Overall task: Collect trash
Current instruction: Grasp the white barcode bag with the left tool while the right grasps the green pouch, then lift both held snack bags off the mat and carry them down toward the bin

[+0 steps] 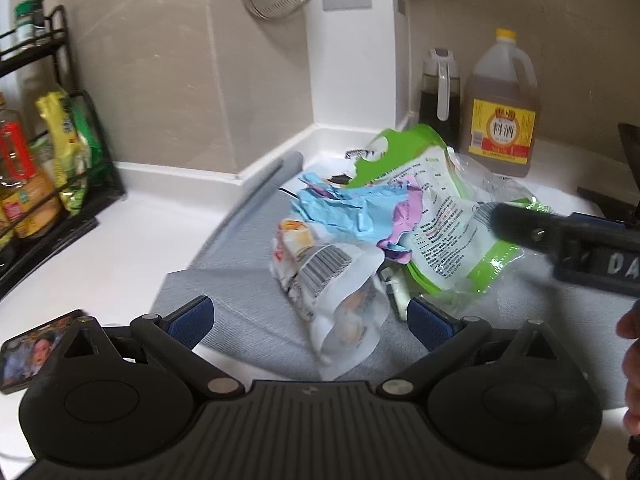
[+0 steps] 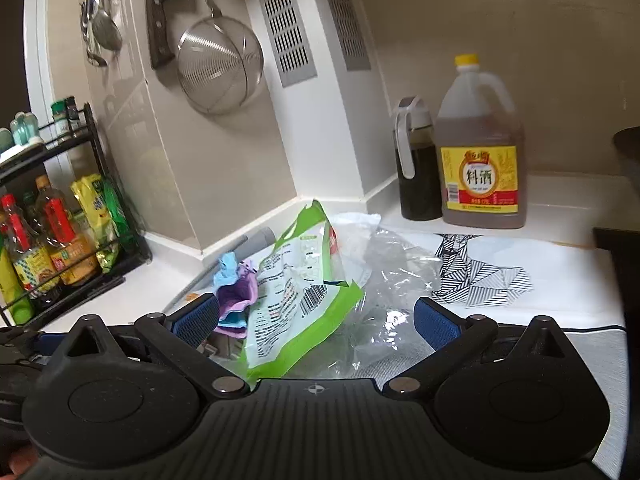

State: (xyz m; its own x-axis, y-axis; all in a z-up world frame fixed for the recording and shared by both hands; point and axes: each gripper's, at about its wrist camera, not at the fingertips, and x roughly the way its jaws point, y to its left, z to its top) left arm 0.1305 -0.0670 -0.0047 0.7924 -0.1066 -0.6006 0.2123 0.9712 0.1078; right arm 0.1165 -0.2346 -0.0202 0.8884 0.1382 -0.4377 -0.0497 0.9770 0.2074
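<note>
We see trash pile (image 1: 384,220) on grey mat (image 1: 248,304), items under green bag (image 2: 296,292) hidden, left claw (image 1: 310,322) apart at white wrapper (image 1: 340,300), right claw (image 2: 316,320) apart around green bag.

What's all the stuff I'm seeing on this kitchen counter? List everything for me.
green-and-white bag: 1, on the trash pile
white barcode wrapper: 1, front of pile
crumpled paper: blue and purple, mid-pile
clear plastic: crumpled, right of the bag
grey mat: 1, under the pile
cooking wine jug: 1, amber, yellow cap, back right
dark bottle: 1, beside jug
spice rack: 1, black, left
wire strainer: 1, hanging on the wall
phone: 1, counter left
left gripper: jaws open
right gripper: jaws open
</note>
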